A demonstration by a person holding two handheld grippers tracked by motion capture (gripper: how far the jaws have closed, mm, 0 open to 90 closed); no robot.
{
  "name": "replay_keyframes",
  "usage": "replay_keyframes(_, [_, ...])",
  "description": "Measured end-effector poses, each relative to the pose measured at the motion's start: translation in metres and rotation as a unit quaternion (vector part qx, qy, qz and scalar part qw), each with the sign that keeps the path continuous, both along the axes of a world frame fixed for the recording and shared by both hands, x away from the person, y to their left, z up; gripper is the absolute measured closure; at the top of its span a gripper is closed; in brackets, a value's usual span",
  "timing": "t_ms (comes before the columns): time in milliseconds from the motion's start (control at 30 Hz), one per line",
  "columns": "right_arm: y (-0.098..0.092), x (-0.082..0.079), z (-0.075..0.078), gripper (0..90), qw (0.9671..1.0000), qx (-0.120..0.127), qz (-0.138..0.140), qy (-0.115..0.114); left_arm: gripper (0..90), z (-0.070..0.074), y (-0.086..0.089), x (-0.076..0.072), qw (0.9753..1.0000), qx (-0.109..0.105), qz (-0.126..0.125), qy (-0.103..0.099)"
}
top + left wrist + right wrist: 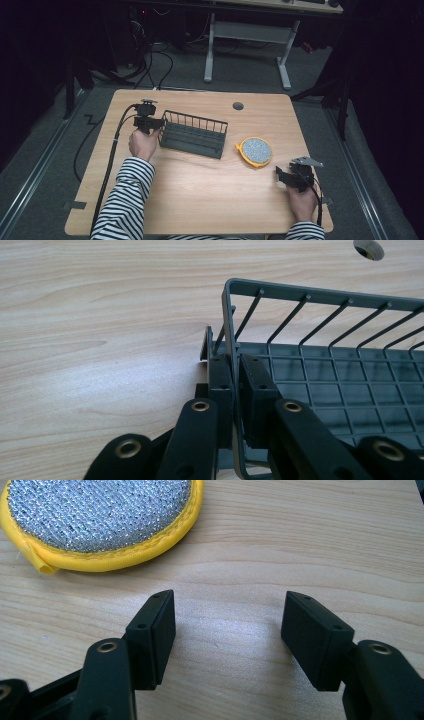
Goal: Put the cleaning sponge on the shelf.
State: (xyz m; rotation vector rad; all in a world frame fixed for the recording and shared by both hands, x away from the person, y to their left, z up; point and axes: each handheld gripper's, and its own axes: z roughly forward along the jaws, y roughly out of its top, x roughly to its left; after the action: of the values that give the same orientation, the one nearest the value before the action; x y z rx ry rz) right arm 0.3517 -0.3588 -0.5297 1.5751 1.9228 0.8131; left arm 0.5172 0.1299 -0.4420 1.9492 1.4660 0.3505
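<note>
A dark grey wire rack (pixel 192 133) stands on the wooden table, left of centre. My left gripper (pixel 148 122) is shut on the rack's left end wall; in the left gripper view the rack's rim wire (pixel 231 335) runs between the two pads (pixel 220 380). A round scouring pad (pixel 256 151) with a silver face and yellow border lies flat to the right of the rack. My right gripper (pixel 283 176) rests near the table's right front corner, open, with bare wood between its jaws. The scouring pad (pixel 100 520) lies just beyond its left jaw.
A round cable hole (pixel 238 106) sits near the table's far edge. A cable (pixel 112 150) trails from the left gripper over the left side of the table. A white-legged desk (pixel 250 35) stands behind the table.
</note>
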Motion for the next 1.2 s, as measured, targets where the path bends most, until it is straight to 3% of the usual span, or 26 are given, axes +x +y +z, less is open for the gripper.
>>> replay_keyframes(300, [0.000,0.000,0.000,38.9,1.0000,0.000,0.000,0.000,84.9,0.002,-0.009,-0.007,0.9999,0.005,-0.014,-0.004])
replay_keyframes(433, [0.000,0.000,0.000,38.9,1.0000,0.000,0.000,0.000,84.8,-0.002,-0.009,-0.008,0.9998,-0.011,-0.015,-0.001])
replay_keyframes(733, [0.000,0.000,0.000,38.9,1.0000,0.000,0.000,0.001,81.9,-0.003,-0.007,-0.012,0.9996,-0.016,-0.023,-0.005])
replay_keyframes(833, [0.000,0.000,0.000,38.9,1.0000,0.000,0.000,0.001,62.3,-0.003,-0.005,-0.010,0.9991,-0.027,-0.032,0.005])
replay_keyframes(900, [0.000,0.000,0.000,38.9,1.0000,0.000,0.000,0.001,51.3,-0.003,-0.004,-0.011,0.9994,-0.015,-0.030,-0.007])
replay_keyframes(967, [0.000,0.000,0.000,38.9,1.0000,0.001,0.000,0.000,42.9,-0.001,0.000,-0.013,0.9990,-0.026,-0.028,-0.022])
replay_keyframes(1100, [0.000,0.000,0.000,38.9,1.0000,0.000,0.000,0.001,34.6,0.004,0.009,-0.019,0.9971,-0.060,-0.032,-0.034])
replay_keyframes(1200, [0.000,0.000,0.000,38.9,1.0000,0.001,-0.001,0.000,32.8,0.008,0.014,-0.024,0.9970,-0.050,-0.045,-0.037])
